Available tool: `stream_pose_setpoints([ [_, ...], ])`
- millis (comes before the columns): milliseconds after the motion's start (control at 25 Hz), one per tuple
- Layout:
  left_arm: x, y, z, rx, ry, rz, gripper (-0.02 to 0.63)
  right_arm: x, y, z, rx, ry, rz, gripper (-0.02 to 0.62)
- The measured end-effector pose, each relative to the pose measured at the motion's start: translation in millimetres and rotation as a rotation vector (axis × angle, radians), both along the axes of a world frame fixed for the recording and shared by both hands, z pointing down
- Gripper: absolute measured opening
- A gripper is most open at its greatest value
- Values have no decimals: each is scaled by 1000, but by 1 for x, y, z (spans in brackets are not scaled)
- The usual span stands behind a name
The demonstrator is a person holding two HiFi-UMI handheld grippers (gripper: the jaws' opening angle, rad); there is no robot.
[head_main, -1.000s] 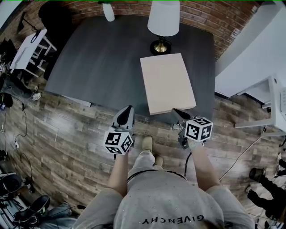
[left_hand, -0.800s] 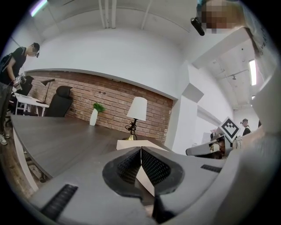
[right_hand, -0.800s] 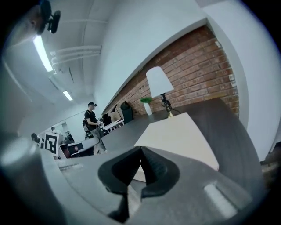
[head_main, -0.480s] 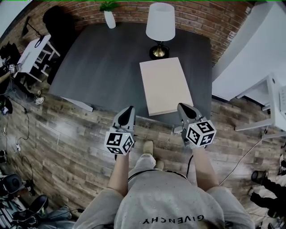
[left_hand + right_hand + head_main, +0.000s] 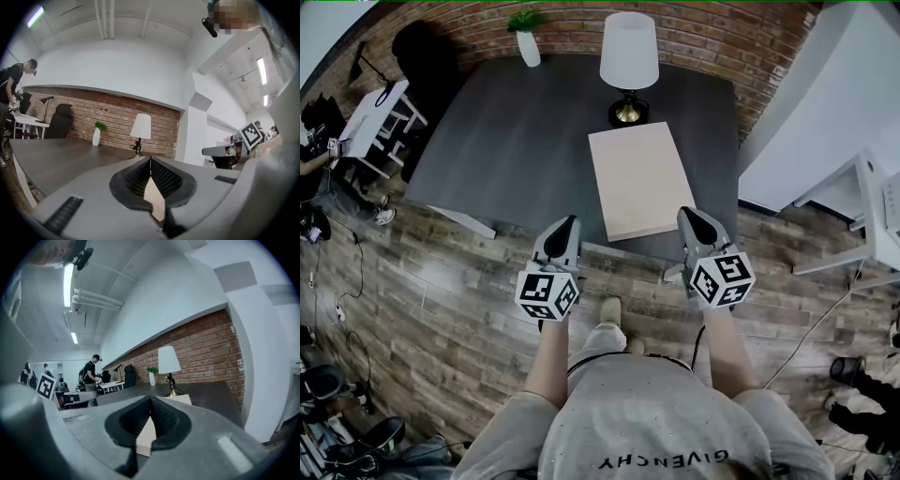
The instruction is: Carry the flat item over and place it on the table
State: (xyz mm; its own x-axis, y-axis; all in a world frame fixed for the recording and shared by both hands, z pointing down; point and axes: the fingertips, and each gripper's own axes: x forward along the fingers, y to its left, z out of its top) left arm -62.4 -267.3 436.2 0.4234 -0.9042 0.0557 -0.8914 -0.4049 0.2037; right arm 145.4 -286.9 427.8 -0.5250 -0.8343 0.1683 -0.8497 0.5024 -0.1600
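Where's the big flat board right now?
In the head view, the flat board lies on the right half of the dark table, directly in front of the lamp, its near end at the front edge.

open: left half of table | obstacles: lamp just behind board, vase at far edge

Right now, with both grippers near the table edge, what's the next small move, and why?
Probably back both off: the board lies flat on the table, close to its near edge, and the left gripper and right gripper are shut, empty, short of it.
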Motion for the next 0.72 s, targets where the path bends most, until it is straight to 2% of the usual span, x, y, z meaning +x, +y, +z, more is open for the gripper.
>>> stream_pose_setpoints([
  [320,7,-1,-15,30,-10,3,-2,9,4,-24,85,24,20,-5],
  [720,17,-1,-28,53,-15,10,-2,21,7,-36,104,-14,30,-5],
])
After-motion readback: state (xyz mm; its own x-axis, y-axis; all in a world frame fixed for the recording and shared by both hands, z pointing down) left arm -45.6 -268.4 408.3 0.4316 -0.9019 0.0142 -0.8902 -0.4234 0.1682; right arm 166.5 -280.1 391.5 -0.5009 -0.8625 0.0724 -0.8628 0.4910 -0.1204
